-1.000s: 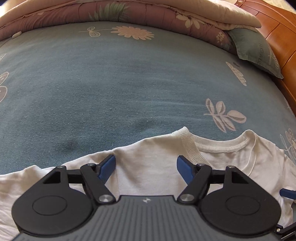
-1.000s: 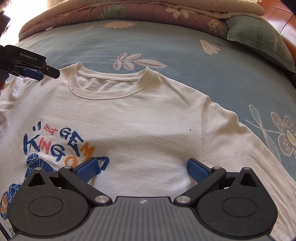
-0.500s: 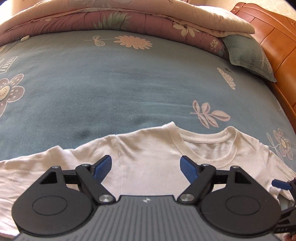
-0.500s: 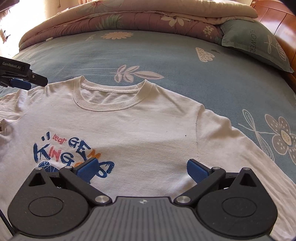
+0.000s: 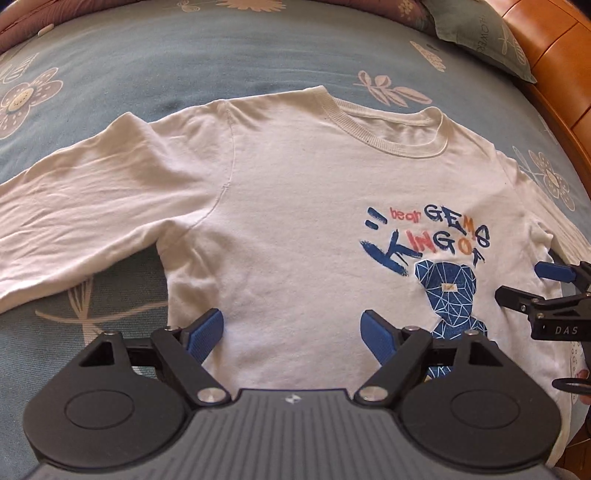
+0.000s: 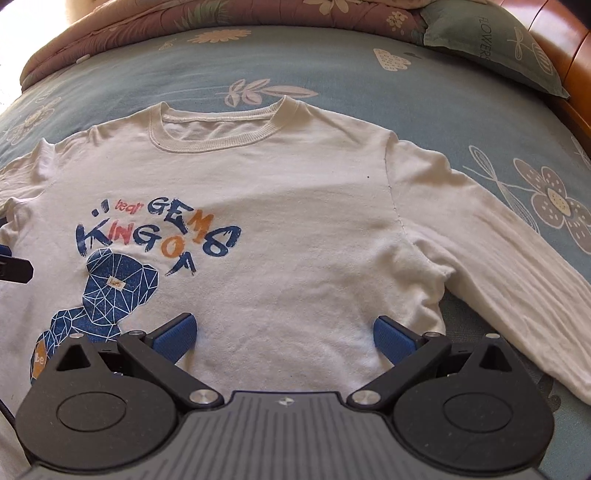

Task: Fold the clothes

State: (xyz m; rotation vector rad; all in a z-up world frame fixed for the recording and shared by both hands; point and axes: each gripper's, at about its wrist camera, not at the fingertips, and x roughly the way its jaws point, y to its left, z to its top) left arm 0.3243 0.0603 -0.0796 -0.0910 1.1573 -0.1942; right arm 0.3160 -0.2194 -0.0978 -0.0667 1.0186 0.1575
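**A:** What fills the scene, starting with the biggest thing?

**B:** A bed (image 6: 369, 96) with a blue flowered cover. A rolled quilt (image 6: 258, 18) and a green pillow (image 6: 491, 40) sit at the far end, likely pushed back to leave room for folding.

**A:** And the garment?

**B:** A white long-sleeved shirt (image 6: 295, 221) lies flat and face up in the middle of the bed, collar at the far side, a blue bear print (image 6: 118, 291) on the chest. Its sleeves stretch out to left and right, so it looks spread ready for a first fold, with no fold made yet.

**A:** Where are the tools?

**B:** Both hover over the near part of the shirt. The left tool (image 5: 293, 334) is released, its blue pads apart with bare cloth showing between them, gripping nothing. The right tool (image 6: 284, 338) is likewise released and empty, above the shirt's right side near the armpit.
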